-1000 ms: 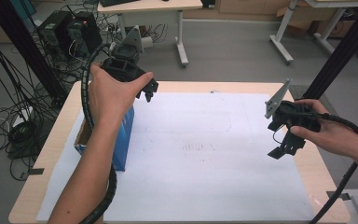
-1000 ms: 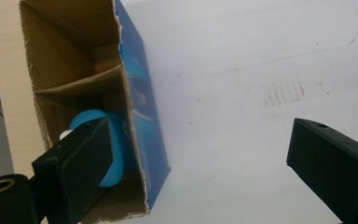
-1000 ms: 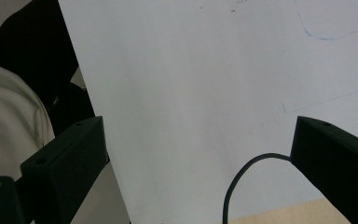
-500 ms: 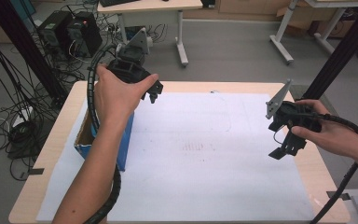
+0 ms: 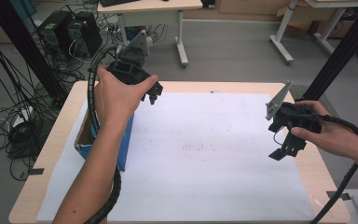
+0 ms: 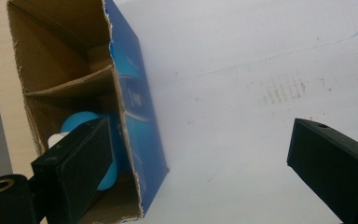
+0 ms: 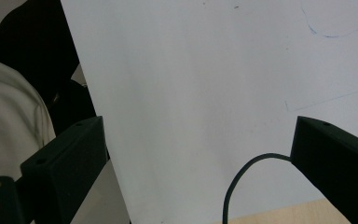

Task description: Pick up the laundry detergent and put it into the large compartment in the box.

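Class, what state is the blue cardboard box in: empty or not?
Not empty: the open-topped box holds a blue round object below its cardboard divider.

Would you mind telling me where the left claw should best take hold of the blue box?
Probably the blue box by its long blue side wall, from above through the open top: that thin upright cardboard edge would fit between the left claw, whose jaws already stand wide apart.

A sheet (image 5: 205, 163) covers most of the table (image 5: 60, 126). An open box (image 5: 123, 140) lies on its side at the sheet's left edge, with a divider (image 6: 70, 84) inside and what seems to be a ball (image 6: 81, 123) in one compartment. The left tongs (image 5: 151, 95) hang above the box's far end; the right tongs (image 5: 286, 147) hang over the sheet's right side, well apart from the box.
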Demonstrator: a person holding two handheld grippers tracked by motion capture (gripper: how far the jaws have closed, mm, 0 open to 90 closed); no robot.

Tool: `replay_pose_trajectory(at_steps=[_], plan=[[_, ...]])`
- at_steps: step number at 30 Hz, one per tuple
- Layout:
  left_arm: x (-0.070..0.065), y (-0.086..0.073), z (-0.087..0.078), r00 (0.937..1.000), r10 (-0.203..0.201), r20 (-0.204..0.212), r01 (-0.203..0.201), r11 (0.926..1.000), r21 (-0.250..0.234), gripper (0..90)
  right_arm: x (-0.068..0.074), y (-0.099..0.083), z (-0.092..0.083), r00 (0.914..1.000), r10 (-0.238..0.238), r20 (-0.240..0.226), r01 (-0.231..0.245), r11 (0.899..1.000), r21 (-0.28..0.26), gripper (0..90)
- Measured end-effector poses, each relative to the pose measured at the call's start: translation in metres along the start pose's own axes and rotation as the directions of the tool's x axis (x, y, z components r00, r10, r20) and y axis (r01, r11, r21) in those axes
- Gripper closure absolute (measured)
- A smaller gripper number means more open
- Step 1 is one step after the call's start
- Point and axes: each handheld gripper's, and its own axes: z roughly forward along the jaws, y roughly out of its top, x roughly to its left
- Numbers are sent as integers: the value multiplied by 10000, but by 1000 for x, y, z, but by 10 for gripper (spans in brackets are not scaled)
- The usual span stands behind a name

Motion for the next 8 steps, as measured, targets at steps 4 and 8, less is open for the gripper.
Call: replay_pose_trajectory(at_steps=[4,8], plan=[[1,-1,0,10000,-31,11,31,10000,-18,72,0,1,0,10000,-20,5,20,10000,21,37],[2,-3,-1,10000,2,32,-2,10000,-80,72,1,1,0,10000,-17,9,17,10000,13,37]])
